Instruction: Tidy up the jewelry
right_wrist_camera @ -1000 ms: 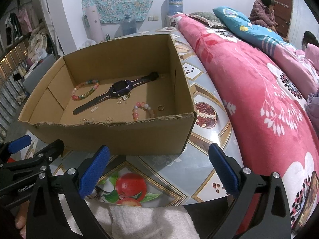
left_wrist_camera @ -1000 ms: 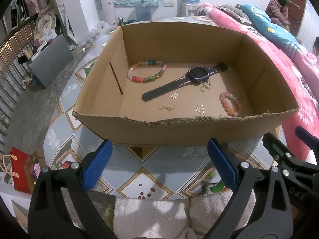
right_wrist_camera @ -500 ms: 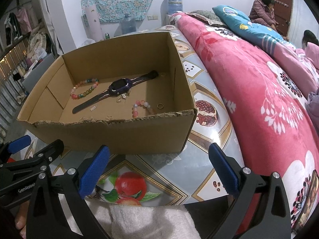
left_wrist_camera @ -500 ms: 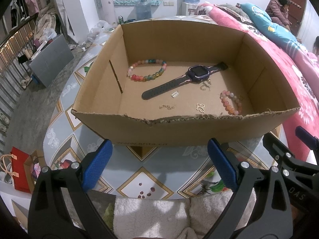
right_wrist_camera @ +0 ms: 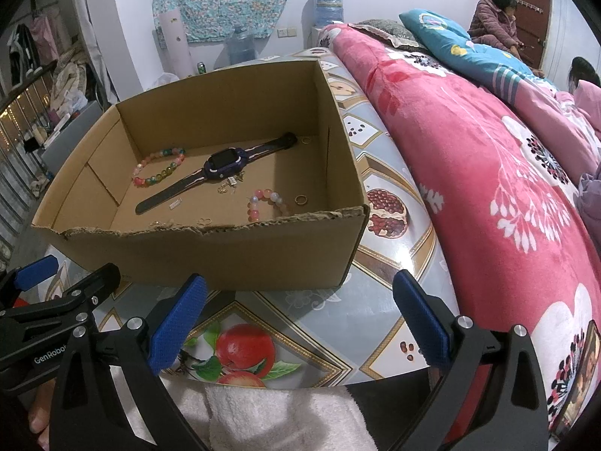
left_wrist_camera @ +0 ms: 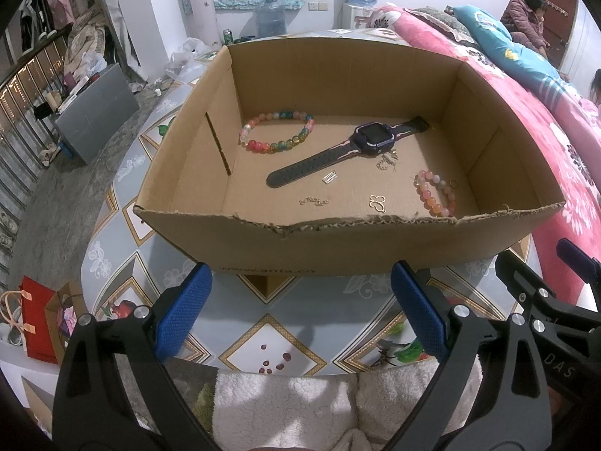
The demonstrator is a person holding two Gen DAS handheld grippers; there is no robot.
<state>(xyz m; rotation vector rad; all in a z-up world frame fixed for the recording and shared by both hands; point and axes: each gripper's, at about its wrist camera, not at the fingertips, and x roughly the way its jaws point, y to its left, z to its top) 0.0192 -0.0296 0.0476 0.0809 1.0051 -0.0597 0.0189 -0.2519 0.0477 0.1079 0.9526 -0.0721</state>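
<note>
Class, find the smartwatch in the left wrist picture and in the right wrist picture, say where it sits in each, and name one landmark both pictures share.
Left wrist view: the smartwatch lies on the cardboard box floor, right of centre, strap running diagonally.
Right wrist view: the smartwatch lies left of picture centre, inside the same box.
Shared landmark: the multicoloured bead bracelet, just left of the watch in both.

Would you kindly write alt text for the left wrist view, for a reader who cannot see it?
An open cardboard box on a patterned table holds a dark smartwatch, a multicoloured bead bracelet, a pink bead bracelet and small gold pieces. The left gripper sits open and empty before the box's near wall.
</note>
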